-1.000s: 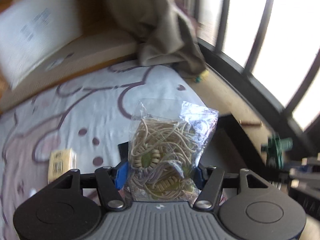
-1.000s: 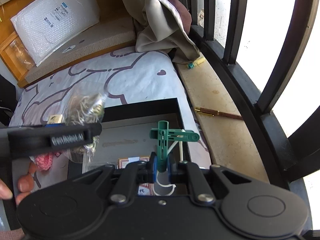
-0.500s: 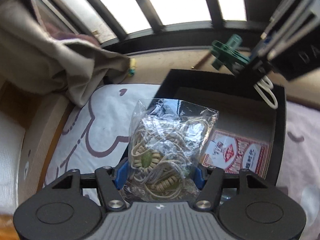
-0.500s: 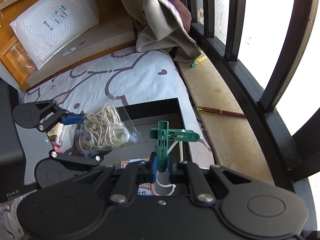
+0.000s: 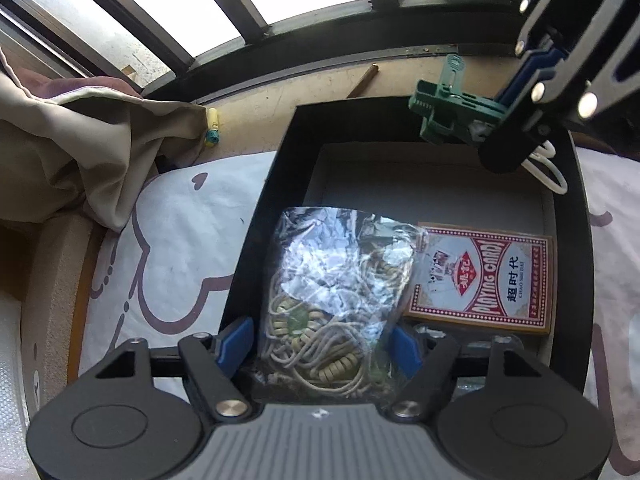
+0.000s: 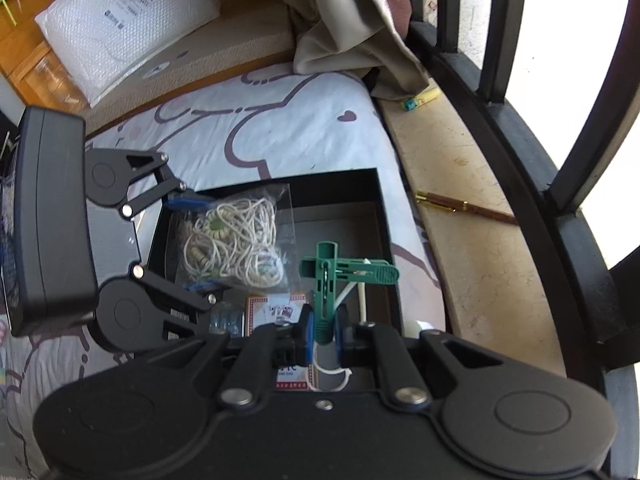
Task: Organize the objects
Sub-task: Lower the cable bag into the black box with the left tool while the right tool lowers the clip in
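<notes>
A clear bag of beaded cords (image 5: 336, 304) rests in the left part of the black box (image 5: 260, 240), beside a red playing-card pack (image 5: 488, 280). My left gripper (image 5: 320, 344) straddles the bag's near end; its jaws are opening and the blue pads stand just off the plastic. From the right wrist view the bag (image 6: 236, 240) lies between the left gripper's fingers (image 6: 196, 244). My right gripper (image 6: 322, 332) is shut on a green clip (image 6: 332, 272) with a white loop hanging from it, above the box's right side (image 6: 384, 208).
A beige curtain (image 5: 80, 140) hangs over the bed's far corner. The stone sill holds a brown pen (image 6: 464, 208) and a small yellow item (image 6: 420, 100), with black window bars behind. A bubble mailer (image 6: 128, 20) leans at the headboard.
My left gripper rolled, swung over the box and sank with the bag; its jaws have widened off the bag. The right gripper with the green clip stayed put.
</notes>
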